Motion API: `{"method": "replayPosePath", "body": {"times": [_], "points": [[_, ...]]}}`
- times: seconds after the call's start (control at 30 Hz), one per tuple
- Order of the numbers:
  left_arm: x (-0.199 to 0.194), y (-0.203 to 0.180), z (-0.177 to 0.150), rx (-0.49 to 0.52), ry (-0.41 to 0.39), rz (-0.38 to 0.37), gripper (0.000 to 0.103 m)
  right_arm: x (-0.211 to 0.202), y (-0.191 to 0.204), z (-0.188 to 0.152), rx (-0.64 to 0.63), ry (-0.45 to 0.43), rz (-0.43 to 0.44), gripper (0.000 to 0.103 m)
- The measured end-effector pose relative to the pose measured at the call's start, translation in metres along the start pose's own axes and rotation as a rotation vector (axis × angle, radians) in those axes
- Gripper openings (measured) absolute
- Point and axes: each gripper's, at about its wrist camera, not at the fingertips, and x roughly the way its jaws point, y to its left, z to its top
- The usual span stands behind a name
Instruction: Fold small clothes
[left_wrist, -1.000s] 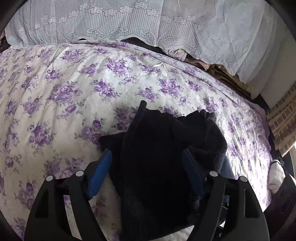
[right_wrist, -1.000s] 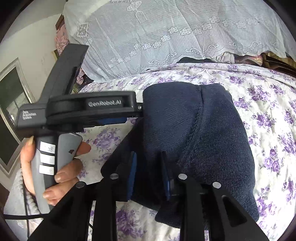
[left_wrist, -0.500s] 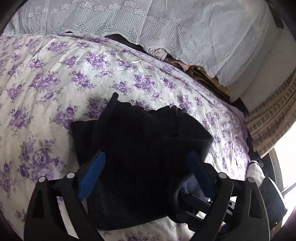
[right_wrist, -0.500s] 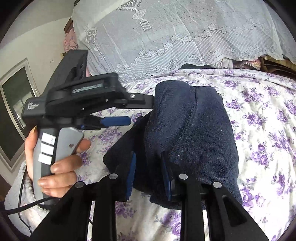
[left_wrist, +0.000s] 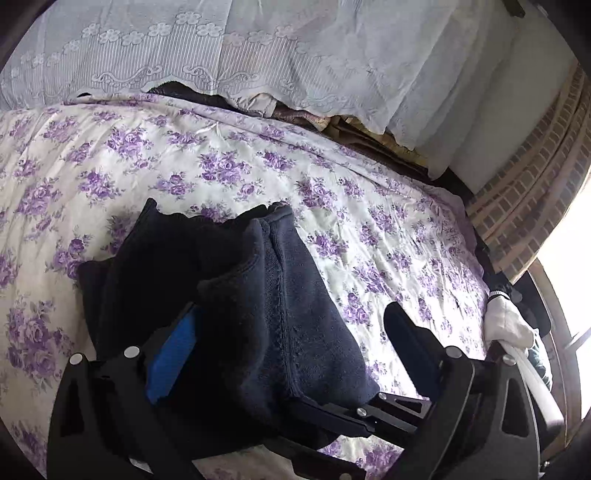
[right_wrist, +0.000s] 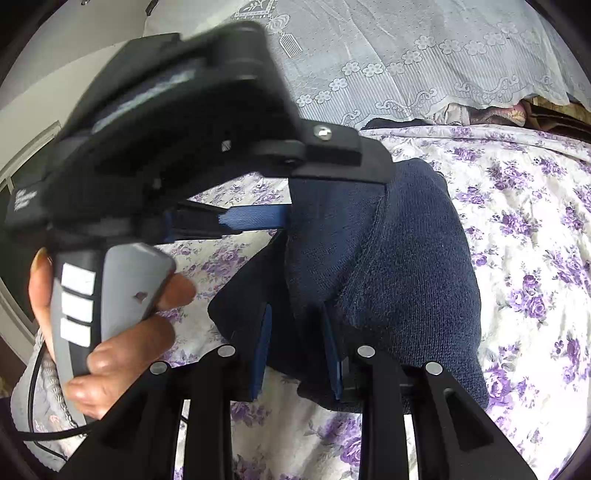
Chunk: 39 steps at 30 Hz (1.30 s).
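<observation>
Left gripper (left_wrist: 288, 332): jaws wide apart and just been opening. Its blue pad (left_wrist: 171, 360) sits against the near left flank of the folded sweater (left_wrist: 295, 314); the other finger stands clear on the right, over bare bedspread (left_wrist: 110, 155), not touching the cloth. So the sweater lies between the jaws but is not clamped.

Right gripper (right_wrist: 297, 350): jaws close together, clamped on the near edge of the sweater (right_wrist: 388, 277), blue pads pressing a fold of knit from both sides.

Sweater: dark navy knit, folded into a thick bundle, lying on the purple-flowered bedspread (right_wrist: 535, 229). From the right wrist its long axis runs near to far, rounded folded end pointing far toward the white lace cover (right_wrist: 424, 55), near end in the right jaws. A seam curves along its top from the far end toward the near left. From the left wrist the same bundle runs from near centre up to the far left, layered edges showing at the far end, a darker layer spreading out to the left.

Person's hand (right_wrist: 122, 332) grips the grey handle of the left gripper (right_wrist: 255, 218), which appears blurred from the right wrist, its blue pad touching the sweater's far left side.

Brick wall (left_wrist: 524, 192) at far right beyond the bed edge.
</observation>
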Motion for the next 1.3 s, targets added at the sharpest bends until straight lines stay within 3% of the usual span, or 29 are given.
{"method": "replayPosePath", "body": {"times": [0.07, 0.1, 0.13, 0.17, 0.23, 0.27, 0.3, 0.37, 0.43, 0.57, 0.63, 0.73, 0.77, 0.83, 0.93, 1.1, 1.17, 1.23, 1.3], "points": [[0.013, 0.006, 0.0, -0.002, 0.054, 0.112, 0.098, 0.0, 0.001, 0.0, -0.002, -0.002, -0.004, 0.027], [0.025, 0.017, 0.0, -0.033, 0.107, 0.126, 0.098, -0.002, 0.002, -0.001, -0.004, -0.005, -0.008, 0.027], [0.035, 0.028, -0.001, -0.076, 0.152, 0.101, 0.098, -0.005, 0.004, -0.001, -0.013, -0.01, -0.018, 0.027], [0.046, 0.041, -0.002, -0.134, 0.193, 0.077, 0.09, -0.008, 0.007, -0.001, -0.029, -0.015, -0.031, 0.027], [0.052, 0.055, -0.002, -0.198, 0.177, 0.044, 0.083, -0.021, 0.014, -0.003, -0.078, -0.039, -0.086, 0.033], [0.049, 0.055, 0.001, -0.189, 0.157, 0.028, 0.071, -0.028, 0.015, -0.004, -0.104, -0.053, -0.117, 0.037], [0.048, 0.054, 0.003, -0.18, 0.155, -0.008, 0.049, -0.035, 0.015, -0.007, -0.128, -0.066, -0.148, 0.044], [0.047, 0.051, 0.011, -0.185, 0.158, -0.054, 0.043, -0.047, 0.01, -0.015, -0.155, -0.072, -0.211, 0.05], [0.049, 0.042, 0.017, -0.135, 0.151, -0.032, 0.033, -0.051, 0.004, -0.023, -0.156, -0.051, -0.231, 0.05], [0.052, 0.043, 0.024, -0.149, 0.169, -0.054, 0.029, -0.043, 0.013, -0.026, -0.195, -0.034, -0.239, 0.055], [0.053, 0.048, 0.026, -0.166, 0.172, -0.07, 0.027, -0.035, 0.025, -0.028, -0.268, -0.022, -0.251, 0.068], [0.058, 0.05, 0.028, -0.158, 0.186, -0.075, 0.026, -0.019, 0.041, -0.033, -0.386, -0.01, -0.368, 0.071], [0.059, 0.049, 0.028, -0.153, 0.187, -0.071, 0.026, -0.013, 0.043, -0.03, -0.419, -0.018, -0.423, 0.069], [0.056, 0.048, 0.03, -0.15, 0.18, -0.069, 0.022, -0.002, 0.045, -0.021, -0.441, -0.006, -0.46, 0.013], [0.036, 0.046, 0.04, -0.132, 0.131, -0.025, 0.017, -0.007, 0.059, -0.001, -0.395, -0.055, -0.417, 0.012], [-0.039, 0.062, 0.051, -0.1, -0.007, 0.034, 0.015, -0.013, 0.105, 0.024, -0.399, -0.141, -0.308, 0.012], [-0.047, 0.076, 0.047, -0.114, -0.011, 0.078, 0.015, 0.002, 0.119, 0.02, -0.414, -0.111, -0.283, 0.012], [-0.028, 0.104, 0.033, -0.169, 0.055, 0.11, 0.016, 0.028, 0.123, 0.005, -0.431, -0.025, -0.31, 0.012], [0.008, 0.131, 0.012, -0.231, 0.15, 0.136, 0.016, 0.059, 0.108, -0.013, -0.368, 0.101, -0.314, 0.012]]}}
